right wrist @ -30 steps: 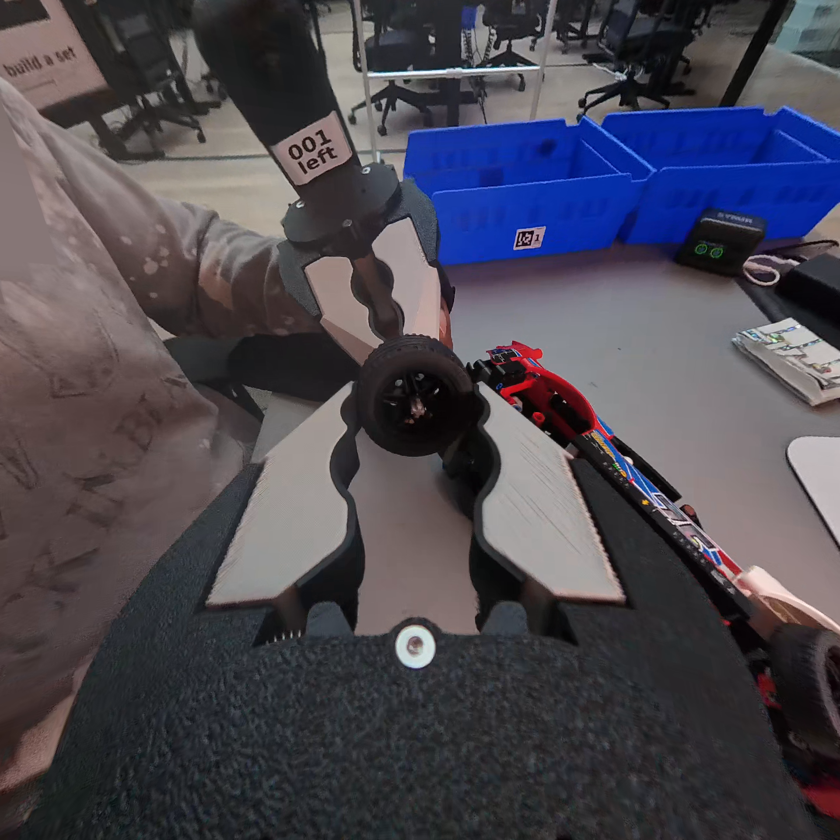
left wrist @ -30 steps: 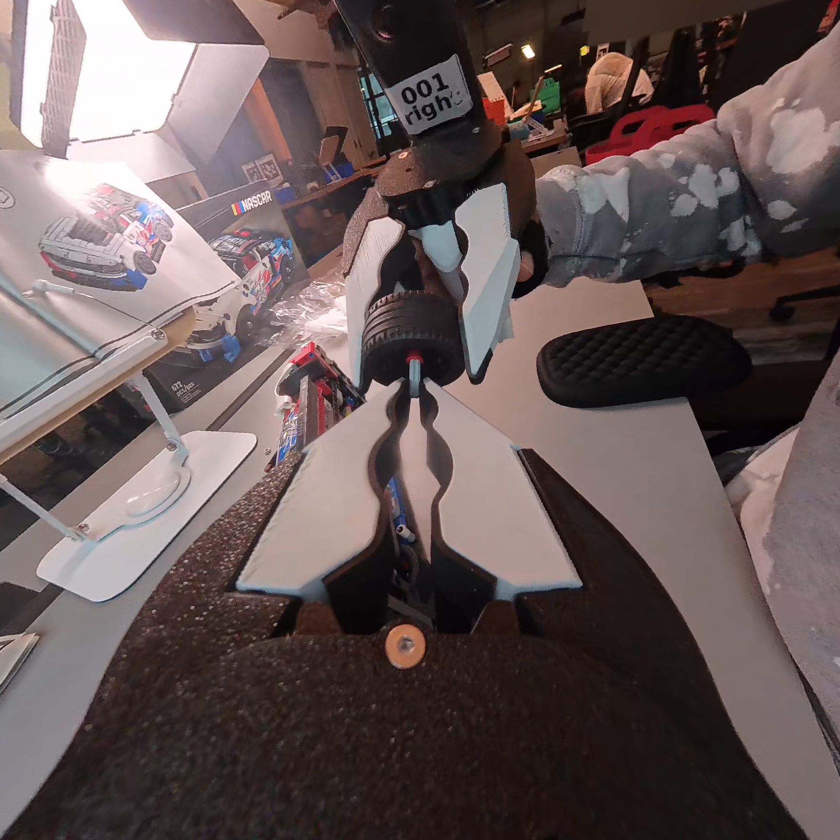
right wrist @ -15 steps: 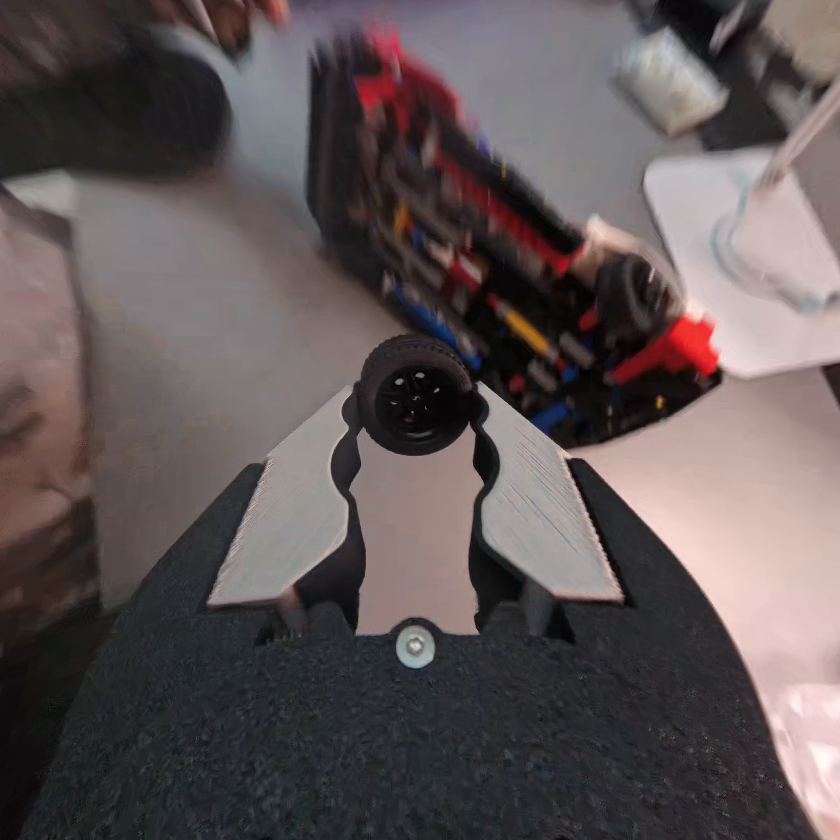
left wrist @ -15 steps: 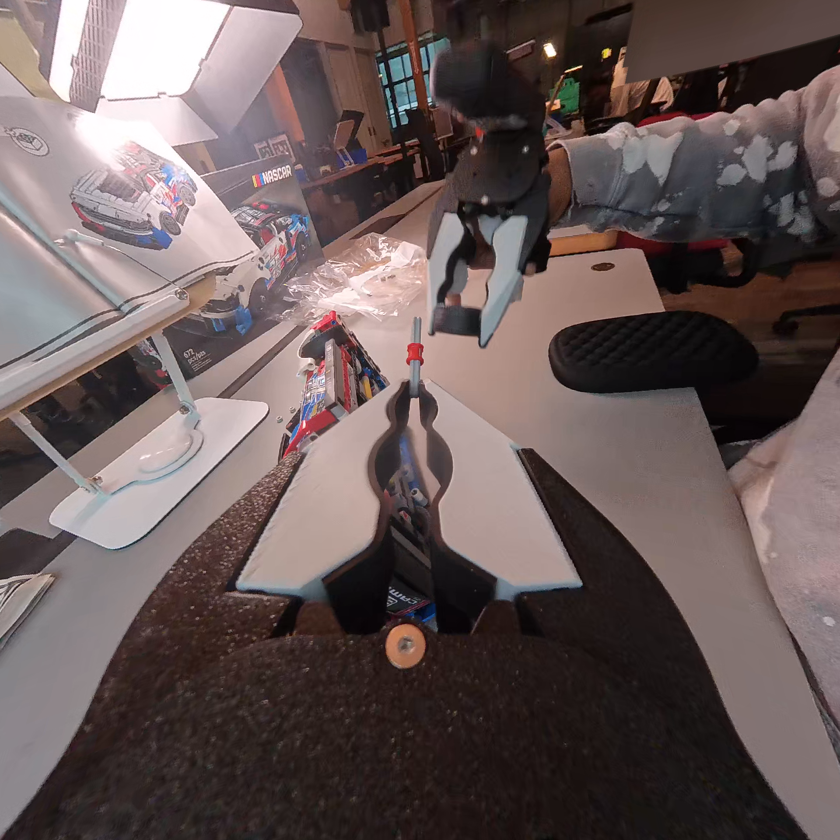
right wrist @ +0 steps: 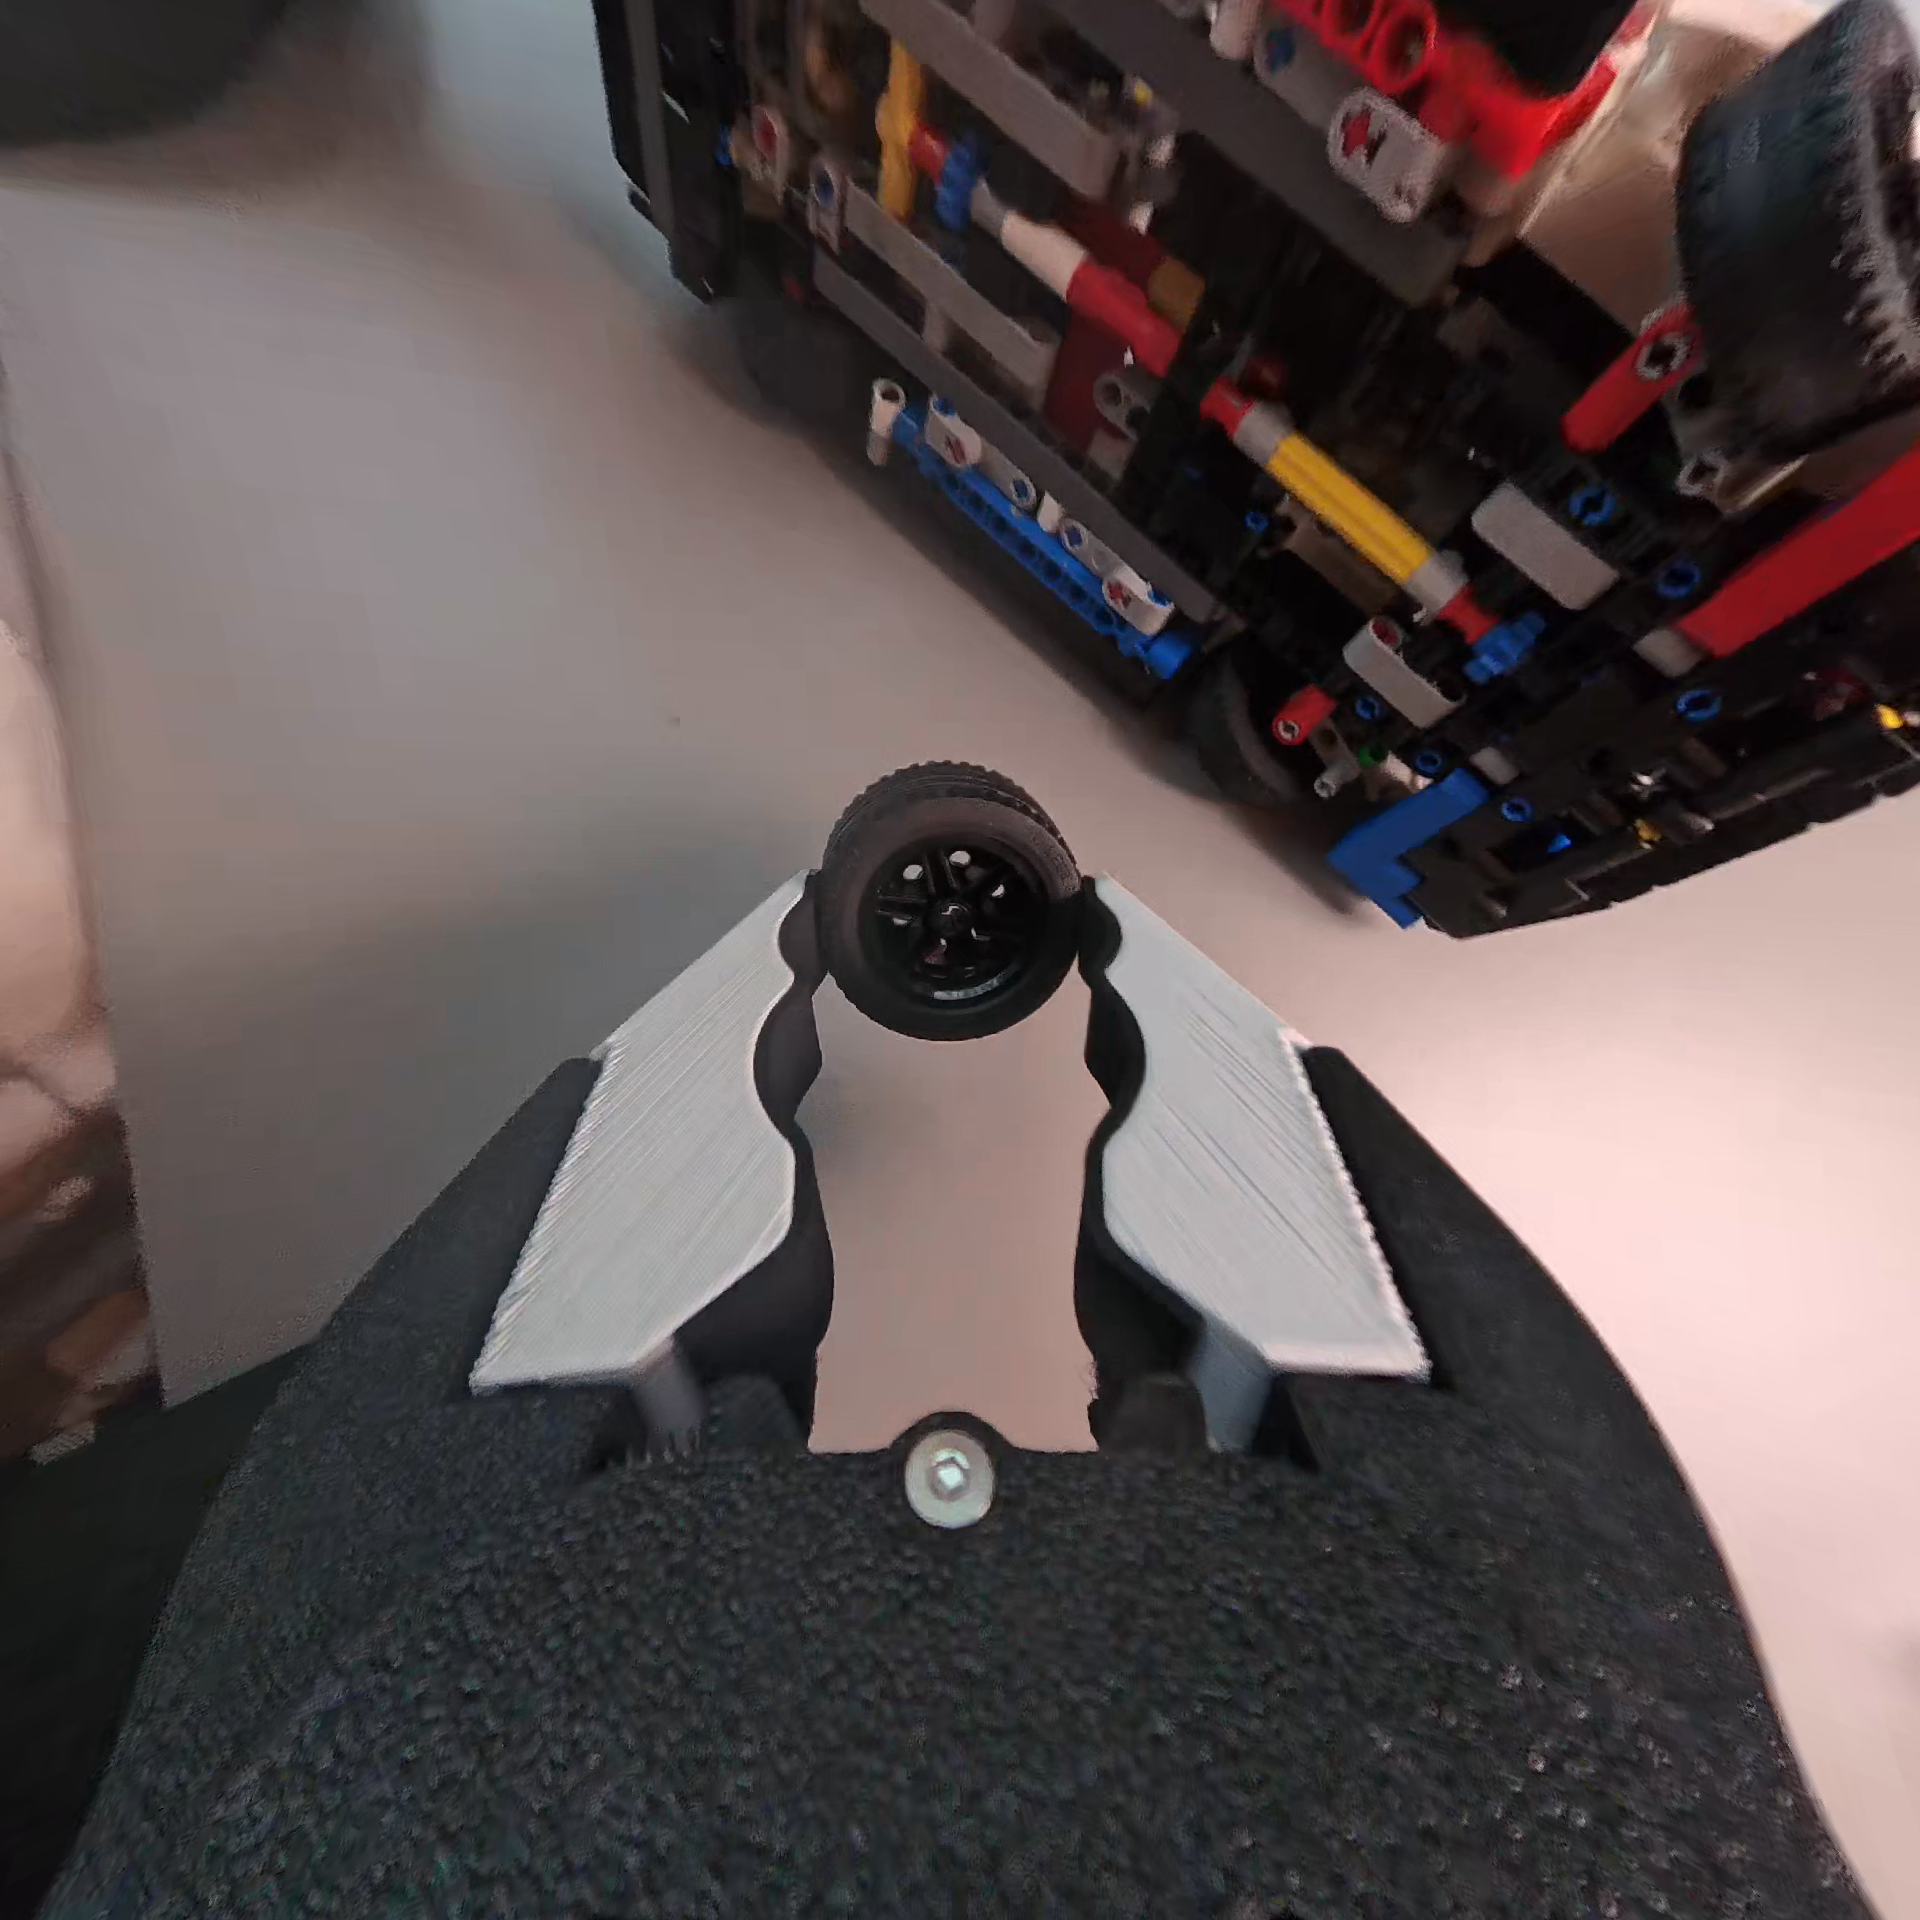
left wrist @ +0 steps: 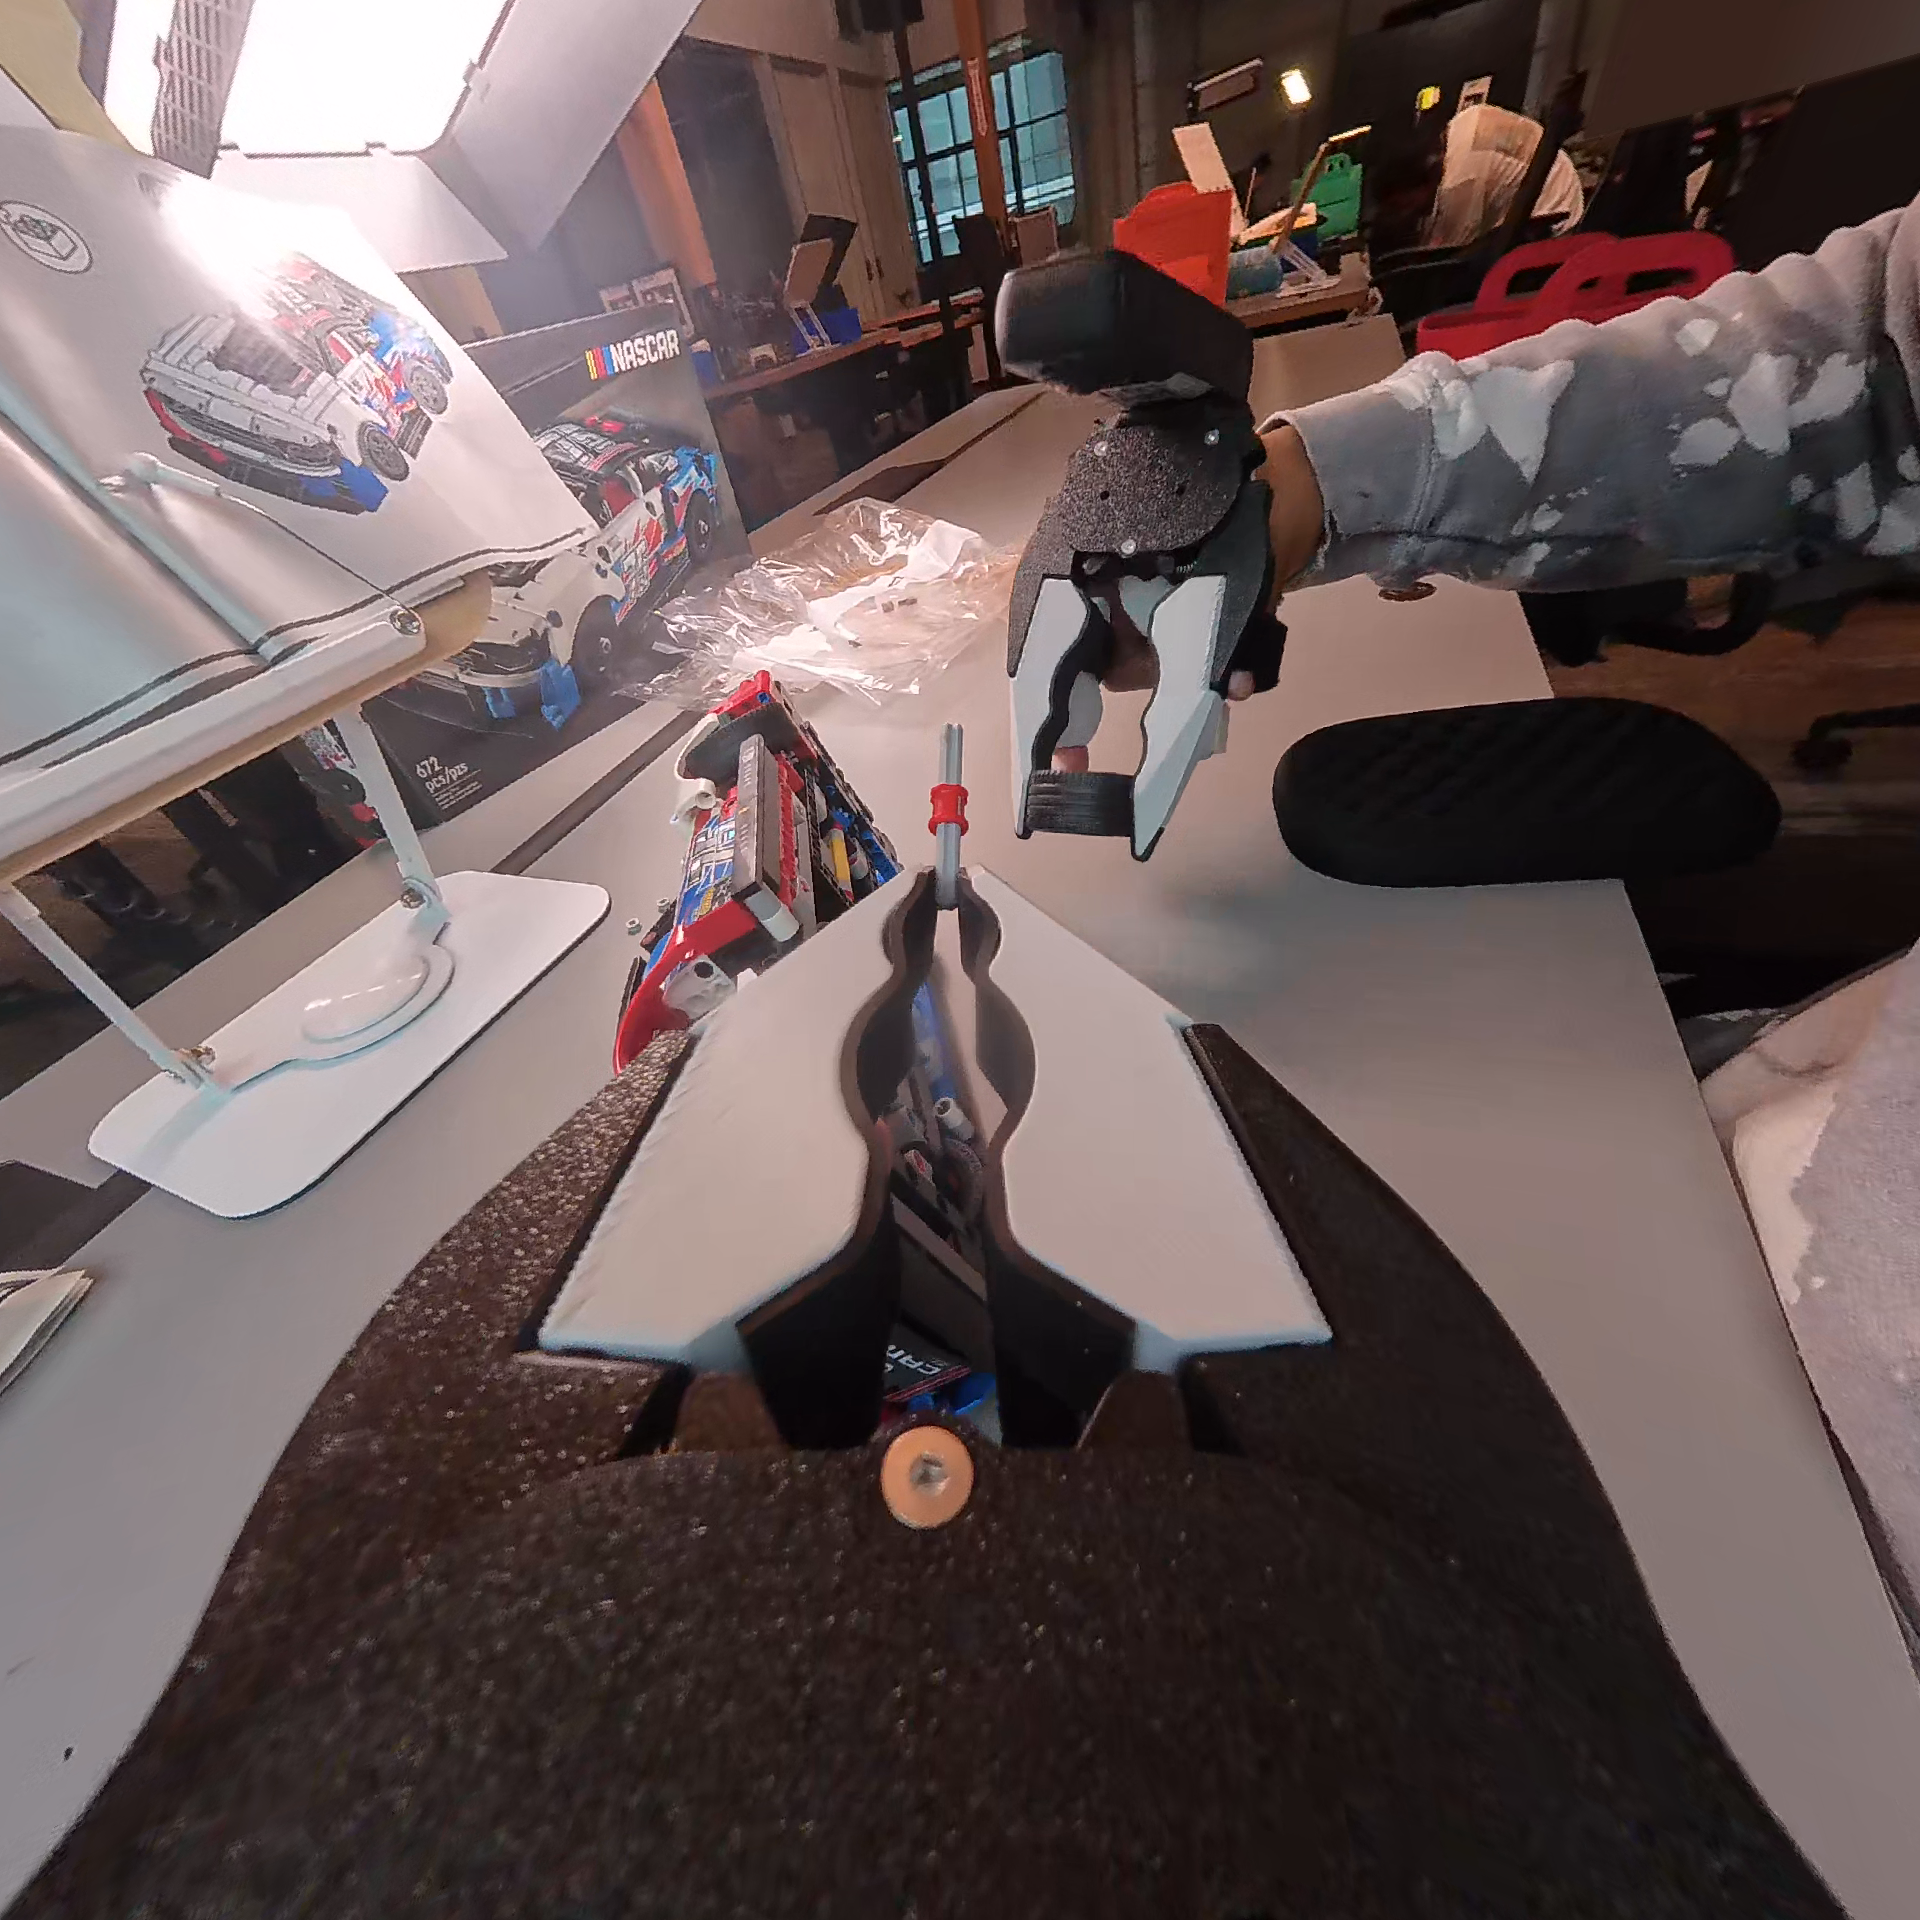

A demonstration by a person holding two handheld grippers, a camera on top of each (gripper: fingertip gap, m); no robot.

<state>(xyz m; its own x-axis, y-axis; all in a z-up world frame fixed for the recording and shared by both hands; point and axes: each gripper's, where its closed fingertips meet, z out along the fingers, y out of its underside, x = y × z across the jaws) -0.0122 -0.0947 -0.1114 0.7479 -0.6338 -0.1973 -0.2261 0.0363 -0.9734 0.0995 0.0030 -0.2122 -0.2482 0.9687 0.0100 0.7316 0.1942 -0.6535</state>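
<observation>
The left gripper (left wrist: pixel 945 894), low in the centre of the left wrist view, has its fingers pressed together on a thin grey axle with a red collar (left wrist: pixel 948 805), which stands upright from the tips. Behind the fingers lies a red, blue and black brick-built car (left wrist: pixel 764 842) on its side on the grey table (left wrist: pixel 1351 1091), partly hidden by the gripper.

Right of centre, the right gripper (left wrist: pixel 1086 821) hangs tips down and pinches a small black wheel (left wrist: pixel 1075 805), seen edge-on just right of the axle and apart from it. A second ago the wheel sat on the axle's tip; it has since come off.

In the right wrist view the wheel (right wrist: pixel 951 920) sits between the fingertips above bare table, and the car's underside (right wrist: pixel 1299 416) fills the upper right, blurred and cut off by the frame edge.

At upper left of the left wrist view, a booklet on a white stand (left wrist: pixel 343 997) and a printed box (left wrist: pixel 623 499) both show a race car; the box carries a logo and small print.
</observation>
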